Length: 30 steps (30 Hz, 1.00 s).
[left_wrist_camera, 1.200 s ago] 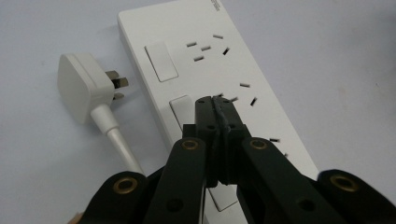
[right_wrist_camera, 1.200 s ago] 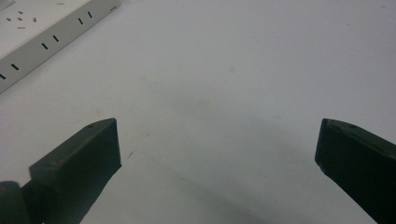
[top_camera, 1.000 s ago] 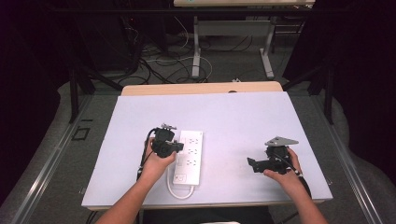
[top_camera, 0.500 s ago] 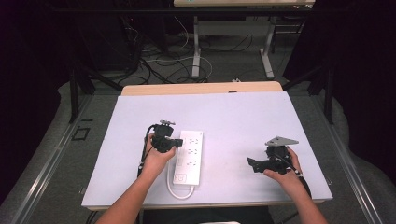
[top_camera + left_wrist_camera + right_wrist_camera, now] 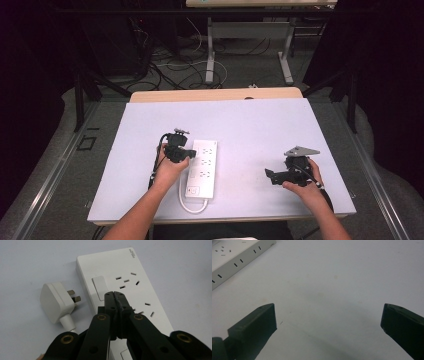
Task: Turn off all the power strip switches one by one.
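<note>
Power strip (image 5: pixel 202 167) on white desk (image 5: pixel 250 125), left of centre; plug (image 5: pixel 56 301) loose alongside. Rigid plastic, light, smooth, likely to slide; best pinched across long edges. Left fingers (image 5: pixel 115 298) shut, empty, over rocker switch (image 5: pixel 99 287); right fingers (image 5: pixel 327 320) wide open, empty

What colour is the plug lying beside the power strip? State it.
White, like its cord; the three-pin plastic plug shows best in the left gripper view.

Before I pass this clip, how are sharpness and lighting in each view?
High view: table evenly lit, surroundings dark, soft overall. Left gripper view: power strip and plug crisp, left gripper slightly soft. Right gripper view: right gripper jaws blurred, grainy, their shadow across the table.
</note>
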Tool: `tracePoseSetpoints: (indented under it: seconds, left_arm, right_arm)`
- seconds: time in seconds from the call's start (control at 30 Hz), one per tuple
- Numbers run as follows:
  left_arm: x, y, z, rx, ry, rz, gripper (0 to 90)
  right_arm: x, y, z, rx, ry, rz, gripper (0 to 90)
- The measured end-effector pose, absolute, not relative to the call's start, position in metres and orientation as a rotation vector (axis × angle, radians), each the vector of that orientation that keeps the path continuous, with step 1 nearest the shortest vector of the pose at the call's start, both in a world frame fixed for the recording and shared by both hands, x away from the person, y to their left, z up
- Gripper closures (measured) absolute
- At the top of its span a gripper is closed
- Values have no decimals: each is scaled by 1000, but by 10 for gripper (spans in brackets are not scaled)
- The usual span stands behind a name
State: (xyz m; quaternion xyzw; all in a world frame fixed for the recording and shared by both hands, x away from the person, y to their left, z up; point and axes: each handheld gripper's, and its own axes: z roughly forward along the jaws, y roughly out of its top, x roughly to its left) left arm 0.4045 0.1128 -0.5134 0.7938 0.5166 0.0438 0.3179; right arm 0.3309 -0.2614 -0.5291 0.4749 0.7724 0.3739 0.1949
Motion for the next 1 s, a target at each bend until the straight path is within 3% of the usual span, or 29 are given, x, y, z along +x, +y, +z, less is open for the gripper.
tracePoseSetpoints:
  seconds: [1.0]
  left_arm:
    - [406, 114, -519, 2100, 1381, 114, 900]
  right_arm:
    - [331, -261, -530, 1330, 2169, 1050, 0]
